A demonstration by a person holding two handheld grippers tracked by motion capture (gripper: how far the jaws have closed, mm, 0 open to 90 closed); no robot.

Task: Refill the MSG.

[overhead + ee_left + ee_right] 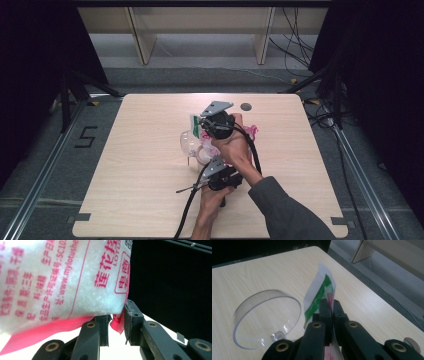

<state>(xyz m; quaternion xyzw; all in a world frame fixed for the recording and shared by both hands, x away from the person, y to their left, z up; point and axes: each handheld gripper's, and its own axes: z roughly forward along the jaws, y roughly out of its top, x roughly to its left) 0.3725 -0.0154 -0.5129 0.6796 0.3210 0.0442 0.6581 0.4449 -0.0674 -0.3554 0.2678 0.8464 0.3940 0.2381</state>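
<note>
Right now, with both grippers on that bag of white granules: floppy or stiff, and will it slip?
Probably floppy: the bag of white granules bulges and sags over the left gripper. Likely heavy for its size, being packed full. The glossy film may slip; the right gripper pinches only a flat edge beside the clear plastic cup.

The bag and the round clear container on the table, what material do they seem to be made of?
The bag looks like thin glossy plastic film: translucent, printed in red, with white crystals showing through it and a pink sealed edge. The container seems to be clear rigid plastic, perhaps glass: the wood grain shows through its wall and its rim catches light. The table looks like pale matte wood laminate.
</note>
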